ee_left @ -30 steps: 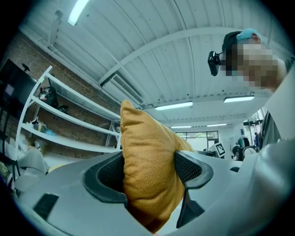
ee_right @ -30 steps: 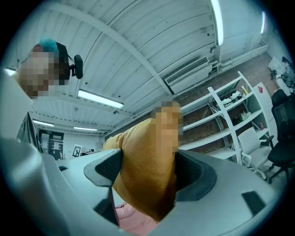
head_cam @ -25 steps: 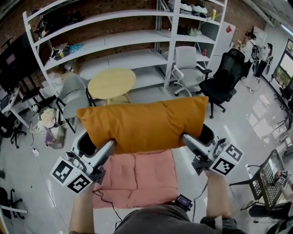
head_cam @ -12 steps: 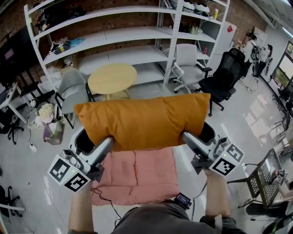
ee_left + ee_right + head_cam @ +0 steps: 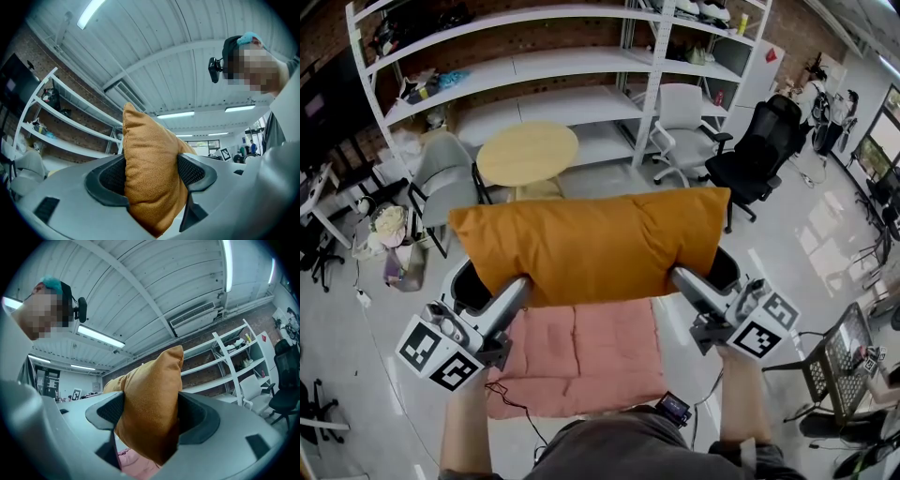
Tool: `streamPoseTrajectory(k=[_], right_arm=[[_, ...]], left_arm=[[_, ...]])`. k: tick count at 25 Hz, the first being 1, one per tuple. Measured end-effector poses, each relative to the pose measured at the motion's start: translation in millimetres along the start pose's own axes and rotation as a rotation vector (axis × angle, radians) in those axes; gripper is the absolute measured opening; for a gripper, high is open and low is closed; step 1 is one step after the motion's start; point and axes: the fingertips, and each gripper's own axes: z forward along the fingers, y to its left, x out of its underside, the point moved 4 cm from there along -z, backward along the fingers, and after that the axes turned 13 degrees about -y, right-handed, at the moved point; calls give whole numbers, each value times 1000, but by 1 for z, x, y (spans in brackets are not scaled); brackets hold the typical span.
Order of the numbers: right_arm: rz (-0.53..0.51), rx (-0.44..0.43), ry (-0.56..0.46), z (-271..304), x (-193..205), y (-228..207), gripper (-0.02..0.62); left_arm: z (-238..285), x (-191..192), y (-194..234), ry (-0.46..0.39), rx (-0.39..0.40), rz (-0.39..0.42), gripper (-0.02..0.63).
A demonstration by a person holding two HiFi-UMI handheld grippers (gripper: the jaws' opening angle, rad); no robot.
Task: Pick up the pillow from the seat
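Observation:
An orange pillow hangs upright in the air over the seat, spread wide between both grippers. My left gripper is shut on the pillow's lower left edge; in the left gripper view the orange fabric fills the gap between the black pads. My right gripper is shut on the lower right edge, and the pillow is squeezed between its pads too. Below lies a pink seat cushion on the white chair.
A round yellow table and a grey chair stand behind the pillow. A white office chair and a black one are at the right. White shelving lines the brick wall. A wire basket is at the right edge.
The pillow and both grippers stay almost where they were, lifted a touch higher. The view has shifted slightly, so the room behind sits a bit lower left.

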Motion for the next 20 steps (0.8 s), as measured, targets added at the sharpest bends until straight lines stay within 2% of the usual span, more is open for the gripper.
streamPoseTrajectory(k=[20], right_arm=[[16,13,13,5,16,-7,352]], left_arm=[[-1,14,14,9,-13,-21,343]])
